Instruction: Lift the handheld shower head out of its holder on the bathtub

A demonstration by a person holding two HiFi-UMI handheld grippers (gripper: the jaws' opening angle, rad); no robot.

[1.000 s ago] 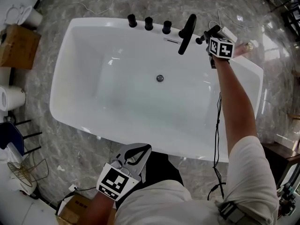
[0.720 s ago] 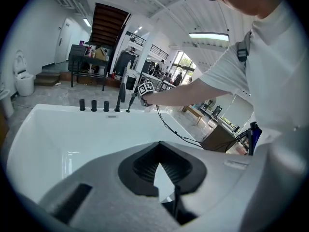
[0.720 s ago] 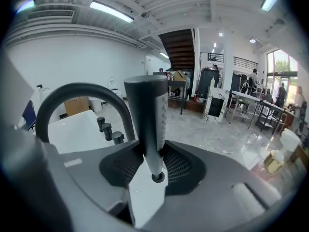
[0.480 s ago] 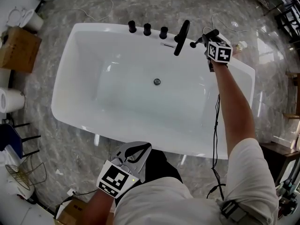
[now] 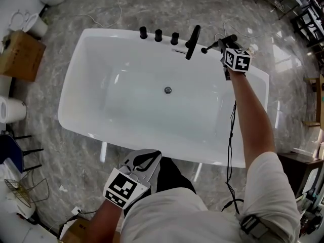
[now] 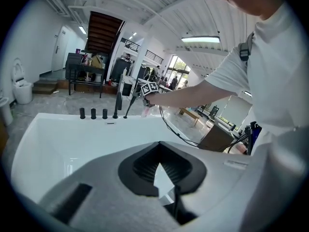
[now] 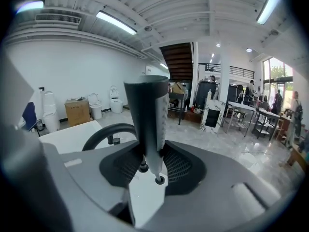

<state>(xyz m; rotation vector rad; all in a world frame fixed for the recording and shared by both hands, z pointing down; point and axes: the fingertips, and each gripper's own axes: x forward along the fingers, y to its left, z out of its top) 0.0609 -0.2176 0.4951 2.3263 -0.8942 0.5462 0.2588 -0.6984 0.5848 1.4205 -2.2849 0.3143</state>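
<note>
White bathtub (image 5: 126, 110) on a grey marble floor (image 5: 152, 4), seen from above; all positions below are given relative to the tub. Three black knobs (image 5: 158, 35) stand in a row along its far rim. To their right on the same rim, an arched black spout (image 5: 192, 35) reaches over the basin. The drain (image 5: 167, 90) lies at the middle of the tub's bottom.

My right tongs (image 7: 154, 153) are over the tub's far right corner, just past the spout. They are clenched on the shower head (image 7: 147, 115), with the ribbed pads pressing its dark handle from both sides. The handle stands nearly upright between them, its top above the tongs and its lower end close over the white rim. I cannot tell whether that end is clear of its holder. In the left gripper view the shower head appears as a thin slanted rod beside the spout, at the far rim.

My right arm (image 5: 253, 120) stretches across the tub's right end, and a black cable (image 5: 231, 130) runs alongside it over the near rim.

My left tongs (image 5: 152, 158) are outside the tub's near rim, pointing towards the basin. Their tips meet and they grasp nothing.

A cardboard box (image 5: 20, 54) sits on the floor beyond the tub's left end.
</note>
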